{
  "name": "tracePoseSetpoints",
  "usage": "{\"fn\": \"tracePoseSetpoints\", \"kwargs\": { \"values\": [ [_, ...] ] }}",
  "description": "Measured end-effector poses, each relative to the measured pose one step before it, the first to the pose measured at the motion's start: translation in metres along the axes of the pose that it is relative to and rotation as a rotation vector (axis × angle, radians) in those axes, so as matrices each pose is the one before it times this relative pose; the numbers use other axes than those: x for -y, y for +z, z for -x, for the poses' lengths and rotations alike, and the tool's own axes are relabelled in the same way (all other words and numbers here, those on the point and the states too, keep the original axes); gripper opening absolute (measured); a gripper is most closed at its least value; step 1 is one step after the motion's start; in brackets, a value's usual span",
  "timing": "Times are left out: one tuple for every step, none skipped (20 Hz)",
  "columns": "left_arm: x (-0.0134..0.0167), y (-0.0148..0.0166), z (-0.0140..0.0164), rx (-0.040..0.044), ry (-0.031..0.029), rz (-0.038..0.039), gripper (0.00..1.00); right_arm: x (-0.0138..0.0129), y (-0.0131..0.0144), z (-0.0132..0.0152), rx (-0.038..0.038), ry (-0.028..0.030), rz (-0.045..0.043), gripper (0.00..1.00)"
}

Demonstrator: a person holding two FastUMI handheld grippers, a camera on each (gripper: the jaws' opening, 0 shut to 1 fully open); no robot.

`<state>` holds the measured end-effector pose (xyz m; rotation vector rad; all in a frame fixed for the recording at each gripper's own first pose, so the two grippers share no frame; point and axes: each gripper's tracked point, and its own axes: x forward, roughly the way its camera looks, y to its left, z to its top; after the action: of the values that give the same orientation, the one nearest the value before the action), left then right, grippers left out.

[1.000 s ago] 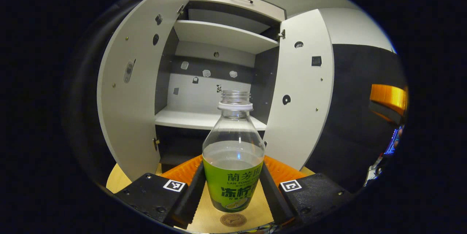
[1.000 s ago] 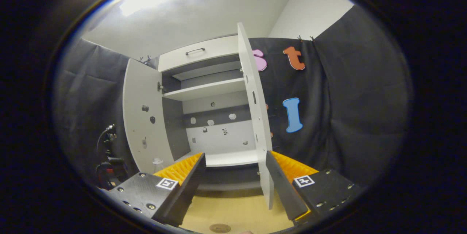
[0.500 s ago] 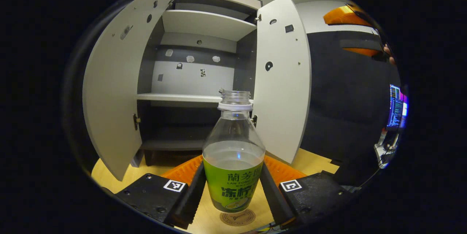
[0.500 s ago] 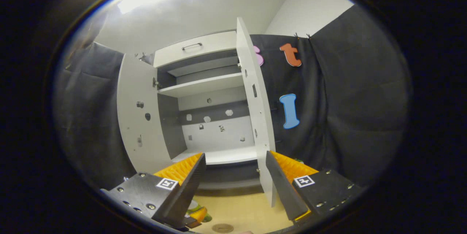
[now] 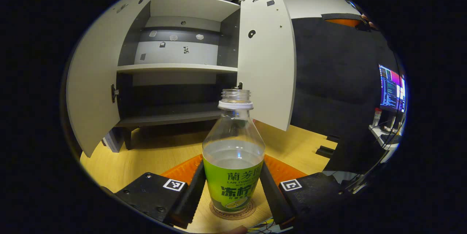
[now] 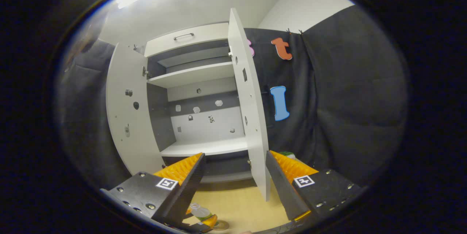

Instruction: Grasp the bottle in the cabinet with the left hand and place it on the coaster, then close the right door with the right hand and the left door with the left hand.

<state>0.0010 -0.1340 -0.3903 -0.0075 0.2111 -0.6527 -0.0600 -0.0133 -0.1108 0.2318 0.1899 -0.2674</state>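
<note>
- Left gripper [image 5: 233, 194]: fingers clenched on the bottle [image 5: 233, 153], one ridged pad pressed to each side of its labelled lower body
- Bottle: clear plastic, uncapped, threaded neck with a white ring below it, partly filled with clear liquid, green wrap label round the base; held upright
- Coaster [image 5: 233, 212]: round, flat, brown disc with a printed rim, lying at the near edge of the tabletop [image 5: 160, 153]; bottle base stands right over it, contact cannot be judged
- Tabletop: smooth, light wood grain
- Cabinet [image 5: 175, 68]: at the far edge of the tabletop, pale flat panels, dark interior, shelves bare
- Left door [image 5: 93, 91]: swung wide open
- Right door [image 5: 268, 55]: open, its free edge projecting toward the camera; round holes and small fittings on the inner face
- Right gripper [image 6: 235, 183]: fingers released, well apart, gripping nothing; the right door's lower edge sits between them farther off, not touching
- In the right gripper view the bottle [image 6: 200, 212] shows small at the bottom edge beside the coaster [image 6: 221, 225], seen past the left finger
</note>
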Motion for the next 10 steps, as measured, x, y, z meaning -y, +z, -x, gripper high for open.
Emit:
{"fn": "tracePoseSetpoints", "kwargs": {
  "values": [
    [0.00111,-0.00408,-0.00185,-0.00252,-0.00786,-0.0095,0.8,0.00137,-0.00625,-0.00042,-0.01384,-0.00825,-0.00959,0.99],
    [0.00315,-0.00625,-0.00078,-0.0144,-0.01754,-0.00557,0.8,0.00265,-0.00388,-0.0008,-0.00632,-0.01121,-0.00281,0.99],
    [0.00639,0.00022,-0.00241,0.01745,-0.02877,-0.00992,0.82,0.00267,-0.00318,-0.00098,-0.00428,-0.00962,-0.00079,0.99],
    [0.00233,-0.00211,-0.00274,0.0002,-0.01421,-0.01624,0.84,0.00219,-0.00375,-0.00146,-0.00741,-0.00696,-0.00081,0.99],
    [-0.00093,-0.00633,0.00112,-0.01657,-0.00431,-0.01315,0.81,0.0023,-0.00366,-0.0004,-0.00673,-0.0079,0.00193,0.99],
    [0.00094,-0.00297,-0.00039,-0.00466,-0.00752,-0.01521,0.82,0.00228,-0.002,-0.00136,-0.00546,-0.00785,0.00208,0.99],
    [0.00217,0.00088,0.00259,0.00511,-0.00882,-0.0174,0.83,0.00059,-0.00103,-0.0006,-0.00021,-0.00103,0.00197,0.99],
    [-0.00075,0.00357,0.00122,0.01771,0.0024,-0.02234,0.83,-0.00088,0.00055,-0.00067,0.00265,0.00231,0.00085,1.0],
    [-0.00266,-0.00179,0.00111,-0.00596,0.00646,-0.01521,0.84,-0.00001,-0.00037,-0.0009,0.00127,0.00032,-0.00056,1.0],
    [-0.00076,0.0005,0.00169,-0.00616,-0.00048,-0.00667,0.85,0.0003,-0.00106,-0.001,-0.00168,-0.00154,-0.0004,1.0]
  ]
}}
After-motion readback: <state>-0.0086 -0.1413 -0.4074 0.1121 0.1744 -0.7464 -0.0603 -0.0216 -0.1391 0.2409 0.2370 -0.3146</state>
